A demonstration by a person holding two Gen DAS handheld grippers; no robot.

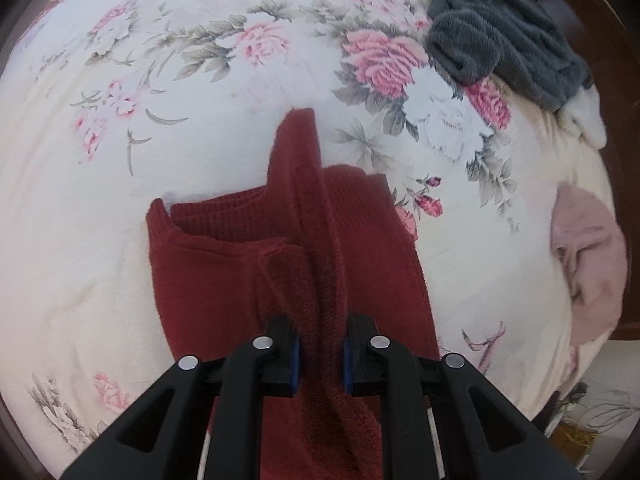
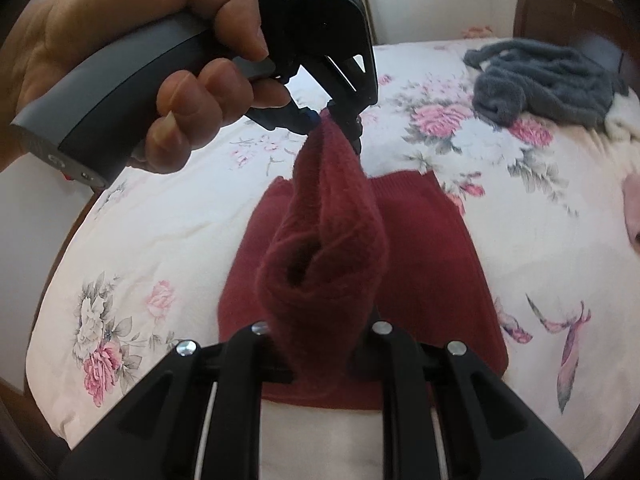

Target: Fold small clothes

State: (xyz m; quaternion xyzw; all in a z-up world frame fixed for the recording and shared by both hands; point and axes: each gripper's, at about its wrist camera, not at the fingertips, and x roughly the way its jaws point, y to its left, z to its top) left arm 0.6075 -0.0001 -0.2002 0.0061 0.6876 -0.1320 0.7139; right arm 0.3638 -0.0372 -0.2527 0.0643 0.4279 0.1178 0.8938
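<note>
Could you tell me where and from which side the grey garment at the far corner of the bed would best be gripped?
The grey garment lies crumpled in thick rolls, with no flat hem showing. I would probably come down from above and pinch the bulging roll at its near left end, which stands proud of the bedspread and gives both fingers something to close around.

Left gripper clamped on a bunched ridge of dark red knit sweater, rest of it lying flat on the floral bedspread. Grey fuzzy garment heaped far right, pink cloth at the right edge.
</note>
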